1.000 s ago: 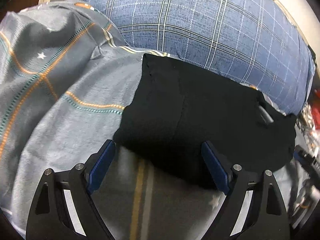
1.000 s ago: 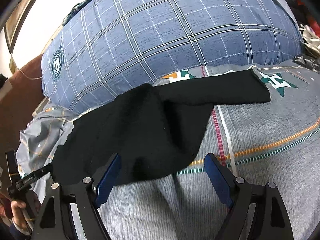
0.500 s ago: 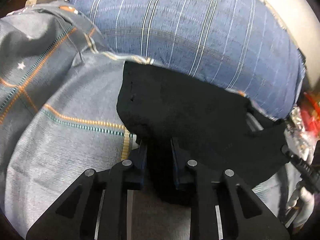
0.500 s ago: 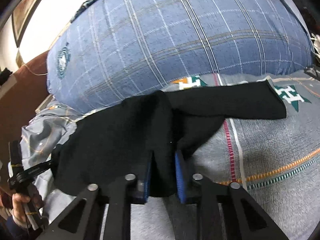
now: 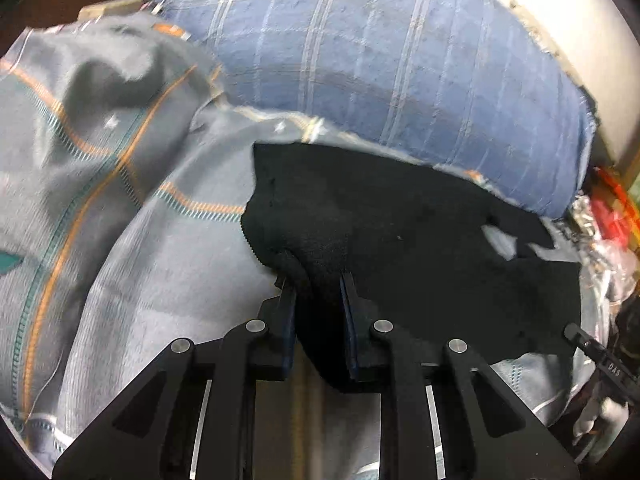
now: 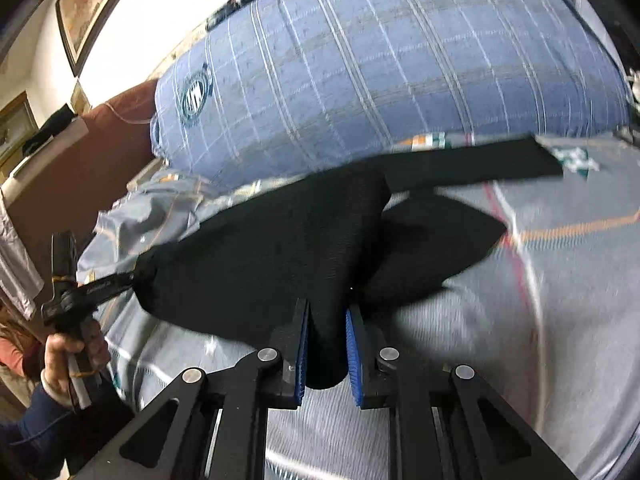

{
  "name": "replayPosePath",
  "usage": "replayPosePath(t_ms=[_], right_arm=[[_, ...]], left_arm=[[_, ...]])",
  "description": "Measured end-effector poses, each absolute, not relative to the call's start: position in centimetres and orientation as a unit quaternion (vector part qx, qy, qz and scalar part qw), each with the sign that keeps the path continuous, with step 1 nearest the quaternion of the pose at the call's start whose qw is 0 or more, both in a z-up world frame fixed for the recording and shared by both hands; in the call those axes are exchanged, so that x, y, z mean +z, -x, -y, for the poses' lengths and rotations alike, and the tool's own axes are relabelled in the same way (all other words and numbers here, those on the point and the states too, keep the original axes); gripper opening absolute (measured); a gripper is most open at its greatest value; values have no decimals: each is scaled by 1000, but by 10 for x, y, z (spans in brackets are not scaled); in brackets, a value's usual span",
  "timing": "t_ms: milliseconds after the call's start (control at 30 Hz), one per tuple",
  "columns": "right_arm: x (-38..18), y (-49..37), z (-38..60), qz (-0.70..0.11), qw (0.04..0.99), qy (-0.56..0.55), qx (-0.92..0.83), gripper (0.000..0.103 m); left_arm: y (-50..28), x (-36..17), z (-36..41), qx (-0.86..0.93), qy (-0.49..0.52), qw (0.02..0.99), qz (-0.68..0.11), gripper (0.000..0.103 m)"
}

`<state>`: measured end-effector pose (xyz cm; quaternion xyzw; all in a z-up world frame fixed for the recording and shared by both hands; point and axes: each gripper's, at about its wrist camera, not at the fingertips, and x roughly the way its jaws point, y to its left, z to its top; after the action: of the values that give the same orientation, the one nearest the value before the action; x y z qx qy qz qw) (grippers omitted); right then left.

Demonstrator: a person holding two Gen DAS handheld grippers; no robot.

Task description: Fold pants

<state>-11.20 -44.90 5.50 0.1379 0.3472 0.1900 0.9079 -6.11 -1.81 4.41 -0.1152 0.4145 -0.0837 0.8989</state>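
Left gripper (image 5: 318,284) and right gripper (image 6: 327,312) each pinch the black pants (image 6: 280,248) below the blue pillow (image 6: 380,80), apparently lifting 2 edges to fold.

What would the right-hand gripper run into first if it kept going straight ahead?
The right gripper is shut on the black fabric pants, so it would push into them first. Beyond lies probably the big blue plaid pillow, though depth is hard to judge.
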Motion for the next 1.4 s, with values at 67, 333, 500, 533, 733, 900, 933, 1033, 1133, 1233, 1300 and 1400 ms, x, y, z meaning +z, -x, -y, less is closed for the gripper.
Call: replayPosePath(t_ms=[67, 333, 500, 533, 733, 900, 933, 1033, 1133, 1233, 1300, 1400], right_arm=[[45, 110, 446, -361, 909, -122, 166, 17], [52, 111, 495, -346, 908, -201, 126, 44], [50, 80, 531, -357, 908, -209, 64, 65], [49, 73, 530, -365, 908, -199, 55, 65], [35, 33, 526, -375, 914, -146, 51, 66], [33, 16, 501, -363, 927, -76, 64, 47], [32, 13, 500, -361, 928, -69, 68, 29], [32, 15, 503, -362, 924, -86, 87, 11], [45, 33, 513, -345, 932, -83, 74, 10], [65, 62, 537, -318, 942, -98, 40, 10], [70, 88, 564, -310, 944, -115, -6, 10], [59, 105, 588, -338, 930, -127, -67, 10]], left_arm=[[57, 36, 14, -75, 118, 893, -428, 19], [57, 33, -10, -70, 186, 877, -439, 34], [55, 32, -8, -64, 181, 875, -445, 34], [54, 30, -7, -62, 179, 874, -448, 34], [52, 23, -4, -59, 171, 870, -458, 36], [49, 22, 9, -60, 149, 876, -456, 50], [49, 22, 13, -59, 140, 878, -454, 51], [48, 22, 18, -54, 125, 881, -453, 51], [47, 23, 9, -54, 152, 876, -455, 51], [48, 25, -4, -46, 180, 872, -453, 51], [50, 25, -10, -41, 194, 869, -453, 51], [53, 23, -18, -48, 214, 861, -459, 51]])
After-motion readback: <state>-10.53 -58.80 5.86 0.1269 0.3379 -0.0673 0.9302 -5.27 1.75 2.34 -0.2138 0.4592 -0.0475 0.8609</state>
